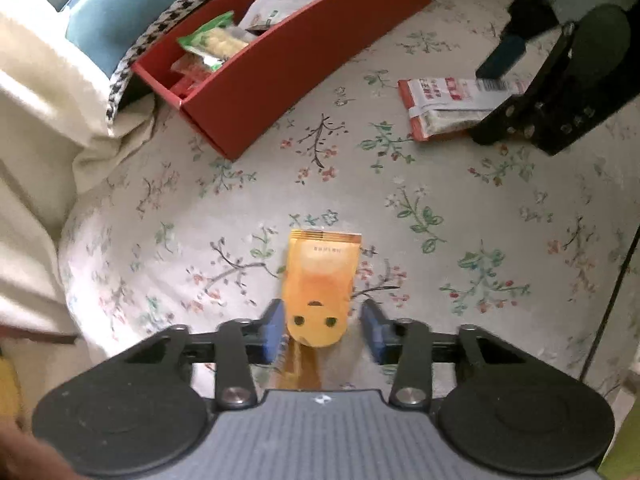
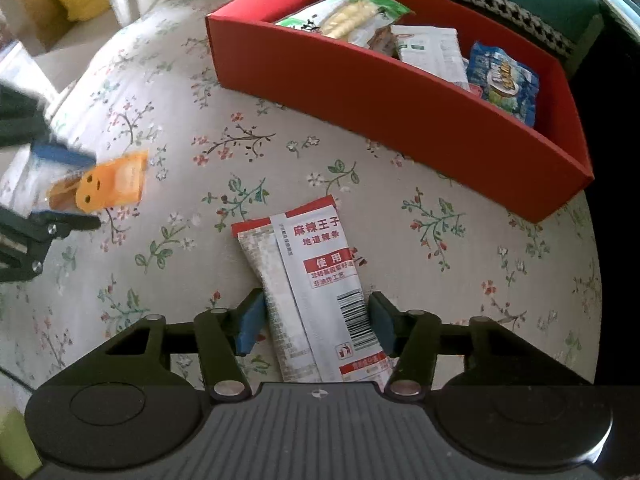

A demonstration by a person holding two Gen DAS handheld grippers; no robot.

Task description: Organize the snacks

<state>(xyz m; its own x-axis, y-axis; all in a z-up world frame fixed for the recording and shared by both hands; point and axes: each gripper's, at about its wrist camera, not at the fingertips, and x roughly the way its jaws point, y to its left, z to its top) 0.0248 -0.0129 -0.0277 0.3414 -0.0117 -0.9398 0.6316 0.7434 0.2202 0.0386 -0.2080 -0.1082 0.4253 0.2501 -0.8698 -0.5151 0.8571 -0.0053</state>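
Floral-printed white cloth [image 2: 280, 152] covers the work surface, patterned with green sprigs and small red blossoms; cream fabric [image 1: 32, 128] lies bunched at its edge.

Left gripper [image 1: 322, 326]: the blue pads [image 1: 273, 330] stand on either side of a small orange snack pouch with a printed cartoon face [image 1: 320, 280]. The left pad lies against the pouch edge. A narrow gap shows at the right pad, so a firm clamp cannot be confirmed. The pouch extends forward from the jaws over the cloth. In the right wrist view the same pouch [image 2: 114, 182] sits between the two fingers of this gripper.

Right gripper [image 2: 314, 322]: the jaws bracket the lower end of a flat white-and-red snack packet with a barcode [image 2: 316, 276]. The right pad [image 2: 380, 324] touches the packet edge beside the barcode. The left pad sits just beside the opposite edge, and contact there cannot be determined. The packet lies flat on the cloth.

Beyond both grippers stands a long red cardboard box [image 2: 400, 112], open at the top. It holds a green-and-clear packet of pale sticks [image 2: 352, 12], a white sachet [image 2: 432, 48] and a blue printed bag [image 2: 504, 76]. Behind the box are a black-and-white houndstooth fabric [image 1: 160, 28] and a blue cushion [image 1: 116, 4].
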